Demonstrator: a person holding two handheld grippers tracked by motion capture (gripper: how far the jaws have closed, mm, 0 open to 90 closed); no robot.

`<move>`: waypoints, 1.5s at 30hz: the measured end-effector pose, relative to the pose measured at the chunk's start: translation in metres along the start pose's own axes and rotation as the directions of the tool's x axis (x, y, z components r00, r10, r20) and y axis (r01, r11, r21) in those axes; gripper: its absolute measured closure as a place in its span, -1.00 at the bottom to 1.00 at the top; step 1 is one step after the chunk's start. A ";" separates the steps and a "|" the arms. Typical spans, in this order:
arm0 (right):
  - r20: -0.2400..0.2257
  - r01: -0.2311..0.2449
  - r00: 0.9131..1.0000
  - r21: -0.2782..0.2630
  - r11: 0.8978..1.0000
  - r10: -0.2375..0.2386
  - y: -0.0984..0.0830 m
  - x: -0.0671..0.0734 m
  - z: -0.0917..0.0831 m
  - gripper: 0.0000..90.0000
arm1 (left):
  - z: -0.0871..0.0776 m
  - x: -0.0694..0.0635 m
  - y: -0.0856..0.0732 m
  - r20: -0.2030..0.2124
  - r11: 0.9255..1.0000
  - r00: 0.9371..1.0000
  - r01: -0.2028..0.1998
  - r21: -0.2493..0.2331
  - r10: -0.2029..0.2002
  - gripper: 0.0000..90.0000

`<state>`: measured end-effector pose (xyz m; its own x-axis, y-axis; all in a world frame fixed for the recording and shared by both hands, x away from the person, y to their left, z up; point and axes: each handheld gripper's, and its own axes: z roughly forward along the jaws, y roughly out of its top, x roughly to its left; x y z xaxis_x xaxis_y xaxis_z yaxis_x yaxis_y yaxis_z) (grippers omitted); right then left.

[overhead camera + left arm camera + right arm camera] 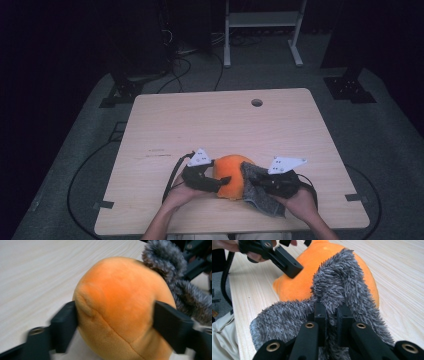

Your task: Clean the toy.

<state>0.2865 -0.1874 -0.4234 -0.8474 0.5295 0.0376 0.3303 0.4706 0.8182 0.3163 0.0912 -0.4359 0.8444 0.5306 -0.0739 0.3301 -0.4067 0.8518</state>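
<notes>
Left gripper view had the left gripper part-open, jaws flanking the orange plush ball at its widest, while the right gripper pinched shut on the grey furry cloth draped just ahead; best squeeze ball evenly, keep cloth taut.

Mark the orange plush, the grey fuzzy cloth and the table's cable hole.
orange plush (pixel 120 302): left gripper view, its rounded front.
grey fuzzy cloth (pixel 342 282): right gripper view, raised fold.
cable hole (pixel 257 102): high view, its centre.
</notes>
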 end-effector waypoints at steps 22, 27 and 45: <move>0.028 -0.006 1.000 -0.064 0.998 0.008 0.005 -0.001 -0.007 0.80 | 0.000 -0.008 0.006 -0.011 0.994 0.998 -0.070 -0.089 0.069 -0.08; 0.049 -0.024 0.998 -0.105 0.994 0.029 0.011 -0.007 -0.007 0.80 | 0.001 -0.009 0.004 -0.026 0.983 0.987 -0.161 -0.092 0.159 -0.04; 0.003 -0.107 0.994 -0.079 0.991 0.108 -0.007 -0.026 -0.005 0.80 | -0.005 -0.003 -0.007 0.015 0.986 0.989 -0.148 -0.076 0.149 -0.07</move>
<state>0.3042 -0.2078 -0.4269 -0.8054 0.5796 0.1237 0.3856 0.3539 0.8521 0.3089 0.0960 -0.4389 0.8904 0.4528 0.0467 0.1686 -0.4232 0.8902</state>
